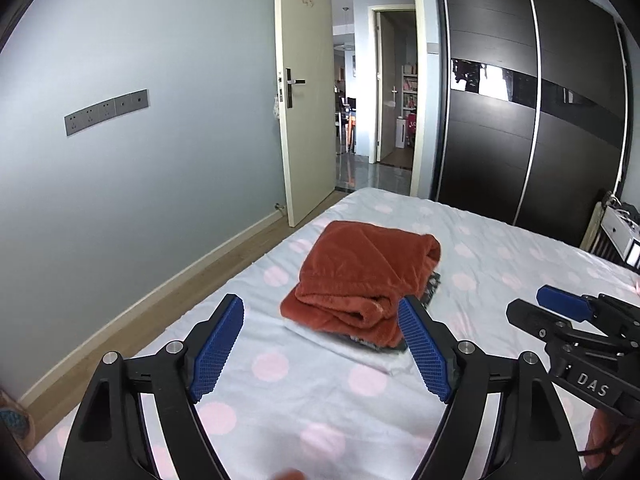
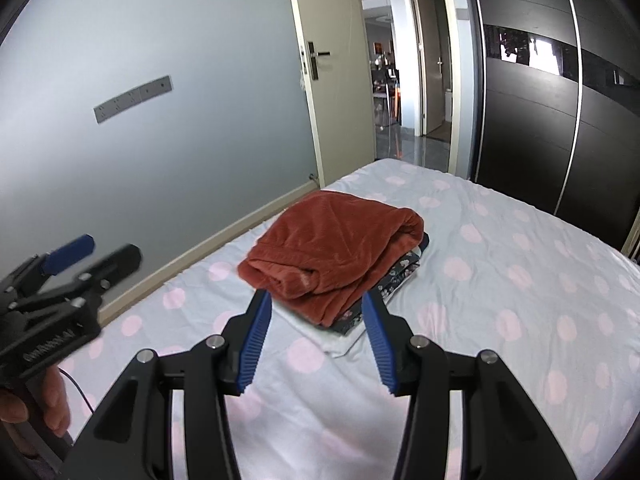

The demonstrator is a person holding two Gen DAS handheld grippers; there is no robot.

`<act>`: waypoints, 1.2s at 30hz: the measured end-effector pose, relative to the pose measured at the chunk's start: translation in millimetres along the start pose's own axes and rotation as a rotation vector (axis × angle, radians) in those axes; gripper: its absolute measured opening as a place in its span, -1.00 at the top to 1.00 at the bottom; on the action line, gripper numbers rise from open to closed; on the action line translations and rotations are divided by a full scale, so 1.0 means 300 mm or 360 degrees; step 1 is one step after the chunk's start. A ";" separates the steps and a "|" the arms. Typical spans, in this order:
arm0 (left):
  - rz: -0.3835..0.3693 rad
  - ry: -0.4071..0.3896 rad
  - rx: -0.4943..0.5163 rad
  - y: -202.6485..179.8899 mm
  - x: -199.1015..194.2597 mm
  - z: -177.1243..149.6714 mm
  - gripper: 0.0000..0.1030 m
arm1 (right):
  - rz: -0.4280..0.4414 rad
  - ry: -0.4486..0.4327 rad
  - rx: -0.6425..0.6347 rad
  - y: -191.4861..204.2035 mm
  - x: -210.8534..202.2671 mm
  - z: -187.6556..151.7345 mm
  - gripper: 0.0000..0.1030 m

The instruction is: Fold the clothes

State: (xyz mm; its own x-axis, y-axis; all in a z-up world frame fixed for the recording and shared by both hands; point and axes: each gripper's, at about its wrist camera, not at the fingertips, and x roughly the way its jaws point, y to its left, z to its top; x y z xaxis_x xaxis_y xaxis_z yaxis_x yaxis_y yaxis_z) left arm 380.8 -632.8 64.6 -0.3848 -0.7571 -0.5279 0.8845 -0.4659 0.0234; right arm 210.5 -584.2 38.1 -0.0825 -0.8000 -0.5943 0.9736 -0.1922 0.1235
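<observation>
A folded rust-red fleece garment [image 1: 360,272] [image 2: 336,244] lies on top of a small stack on the bed [image 1: 500,264] [image 2: 520,280]. Under it a dark floral piece [image 2: 400,276] and a white piece [image 2: 340,344] stick out. My left gripper [image 1: 320,302] hangs above the sheet on the near side of the stack, open, with nothing between its blue pads. My right gripper [image 2: 316,295] is also open and empty, just short of the stack's near edge. Each gripper shows in the other's view: the right gripper [image 1: 560,304] at the right, the left gripper [image 2: 92,256] at the left, held by a hand [image 2: 52,404].
The pale blue sheet has pink dots. Left of the bed runs a strip of wooden floor [image 1: 160,312] along a grey wall [image 1: 140,180]. Beyond the bed's far end are an open door [image 1: 304,120] and a dark sliding wardrobe [image 1: 520,120]. A white unit [image 1: 616,232] stands at the right.
</observation>
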 end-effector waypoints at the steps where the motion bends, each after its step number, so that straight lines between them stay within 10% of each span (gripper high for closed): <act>1: 0.0009 -0.0005 0.0006 -0.005 -0.023 -0.018 -0.59 | -0.0005 -0.0011 -0.0001 0.008 -0.026 -0.015 0.09; 18: 0.0046 0.0081 -0.0062 -0.103 -0.206 -0.337 -0.67 | -0.0157 -0.0070 0.0060 0.068 -0.327 -0.378 0.09; 36: 0.0136 0.0087 -0.0027 -0.180 -0.337 -0.421 -0.67 | -0.0177 -0.0153 0.0106 0.035 -0.486 -0.468 0.09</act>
State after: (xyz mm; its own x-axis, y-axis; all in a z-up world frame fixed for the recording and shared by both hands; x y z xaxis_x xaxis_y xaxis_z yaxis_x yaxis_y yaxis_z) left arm 405.2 -473.4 9.6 -0.2936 -0.7674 -0.5700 0.9179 -0.3928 0.0560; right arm 262.6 -389.8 14.6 -0.2122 -0.8218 -0.5287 0.9413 -0.3173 0.1154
